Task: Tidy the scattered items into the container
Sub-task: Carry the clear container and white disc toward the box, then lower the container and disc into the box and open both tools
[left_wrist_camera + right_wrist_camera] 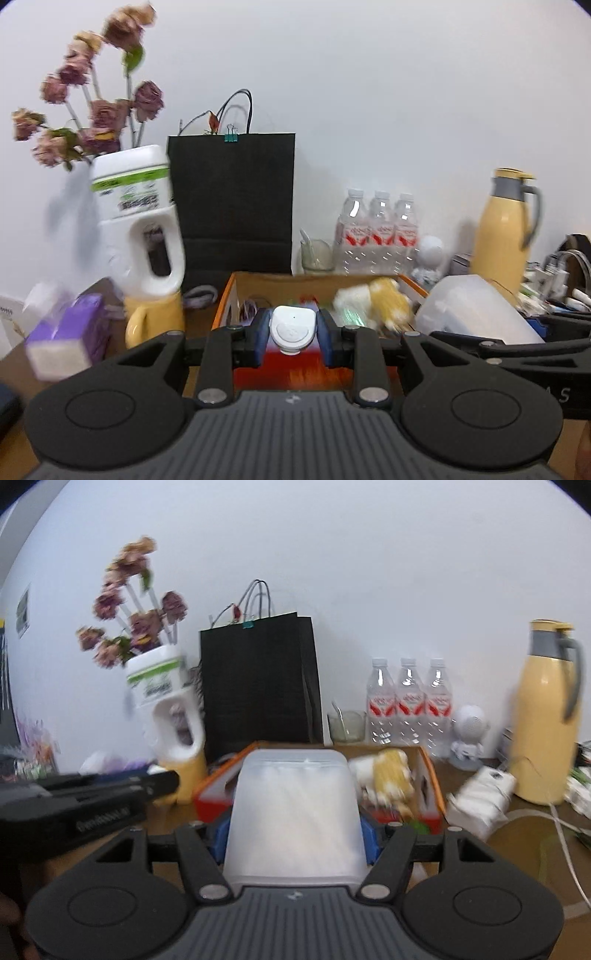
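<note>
My left gripper (293,332) is shut on a small white rounded device (293,330), held above the near edge of an orange-rimmed cardboard box (225,295). My right gripper (293,834) is shut on a translucent white plastic tub (293,812), its blue pads (367,834) pressing both sides; the tub (476,314) and the right gripper's black arm appear at the right of the left wrist view. The box (430,771) holds a yellow-and-white plush toy (380,301) (384,775) and a red item (291,363).
Behind the box stand a black paper bag (232,199), water bottles (376,229), a glass cup (316,254), a yellow thermos (506,229) and a white jug of dried flowers (140,218) on a yellow mug (151,317). A purple tissue pack (66,332) lies left; a white roll (480,797) and cables right.
</note>
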